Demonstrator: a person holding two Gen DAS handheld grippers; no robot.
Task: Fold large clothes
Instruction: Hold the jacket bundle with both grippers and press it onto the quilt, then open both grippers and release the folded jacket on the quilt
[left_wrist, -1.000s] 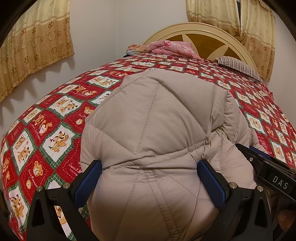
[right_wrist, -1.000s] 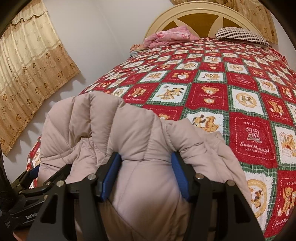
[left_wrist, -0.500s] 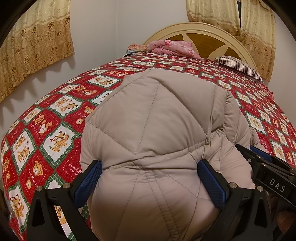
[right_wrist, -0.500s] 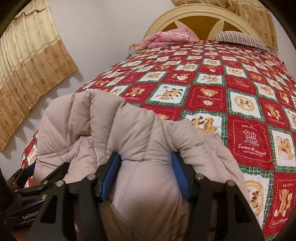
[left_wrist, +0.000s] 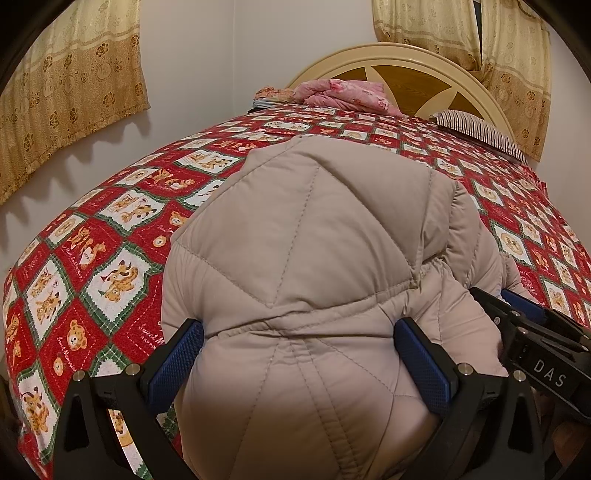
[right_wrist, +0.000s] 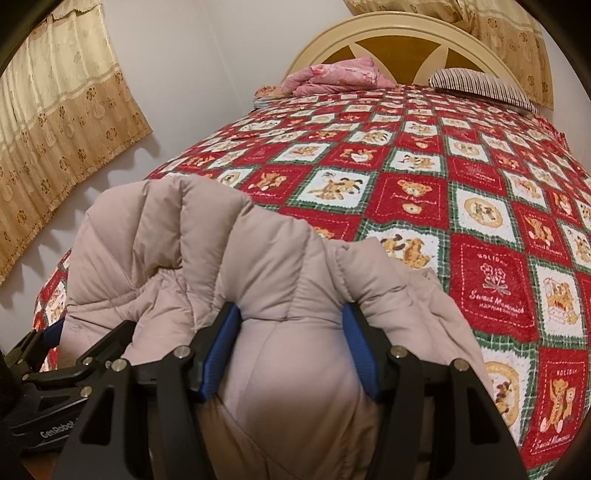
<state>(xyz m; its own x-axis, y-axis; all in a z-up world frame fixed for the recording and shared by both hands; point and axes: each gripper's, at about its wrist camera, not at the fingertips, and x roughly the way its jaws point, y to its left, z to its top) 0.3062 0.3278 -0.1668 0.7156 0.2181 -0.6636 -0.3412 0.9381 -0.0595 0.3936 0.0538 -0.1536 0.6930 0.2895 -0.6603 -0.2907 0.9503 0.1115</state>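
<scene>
At nine o'clock the left gripper (left_wrist: 299, 363) pinches a thick bunch of the beige quilted jacket (left_wrist: 317, 236) between its blue pads (left_wrist: 421, 363). At three o'clock the right gripper (right_wrist: 290, 350) clamps another bunch. The jacket sits heaped at six o'clock on the bedspread (right_wrist: 461, 206), near the foot edge. Folding looks barely begun: no flat fold shows, and spreading it out and folding it remain.

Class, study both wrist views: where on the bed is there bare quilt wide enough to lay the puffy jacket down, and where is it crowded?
Free: the wide middle of the quilt, between the beige jacket and the headboard, and the near right stretch beside the jacket. Crowded: the near left corner, where both grippers hold the jacket, and the head end, with the pink bundle and striped pillow.
</scene>
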